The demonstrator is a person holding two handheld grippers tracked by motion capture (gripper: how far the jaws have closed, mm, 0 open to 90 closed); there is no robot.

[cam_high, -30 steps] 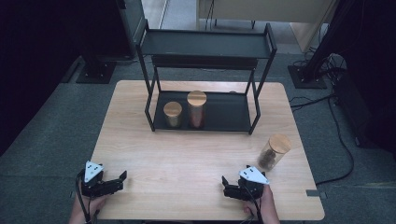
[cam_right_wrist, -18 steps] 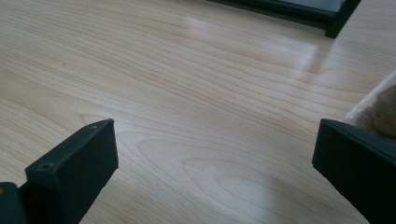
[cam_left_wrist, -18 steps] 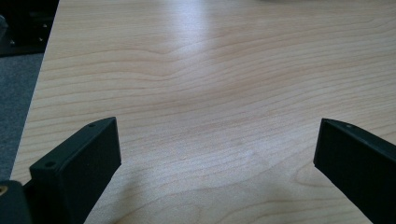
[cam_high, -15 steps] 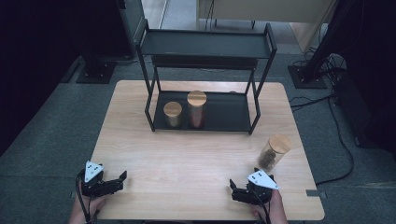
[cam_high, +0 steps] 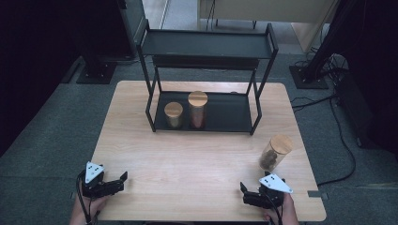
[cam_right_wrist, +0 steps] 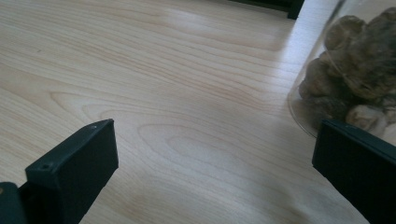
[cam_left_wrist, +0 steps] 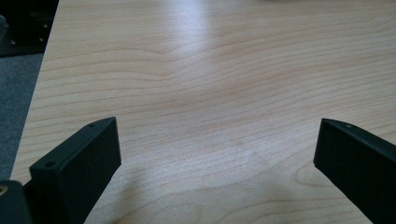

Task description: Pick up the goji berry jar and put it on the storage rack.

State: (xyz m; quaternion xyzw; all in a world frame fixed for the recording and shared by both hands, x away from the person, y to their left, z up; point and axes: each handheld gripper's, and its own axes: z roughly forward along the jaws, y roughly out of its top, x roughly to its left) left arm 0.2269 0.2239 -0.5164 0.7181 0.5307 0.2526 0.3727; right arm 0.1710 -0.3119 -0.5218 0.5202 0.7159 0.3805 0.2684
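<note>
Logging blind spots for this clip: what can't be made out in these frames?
- Contents of the two jars on the rack's lower shelf: too small and dim in the high view.
- The jar on the table in the right gripper view: cut off by the right and top edges, its base partly behind a finger.
- The person's hands: cut off by the bottom edge of the high view.

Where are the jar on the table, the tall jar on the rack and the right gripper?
Jar on the table (cam_high: 273, 153): high view, on its glass side.
Tall jar on the rack (cam_high: 197, 110): high view, on its body.
Right gripper (cam_high: 243, 193): high view, midway between its fingertips.
</note>
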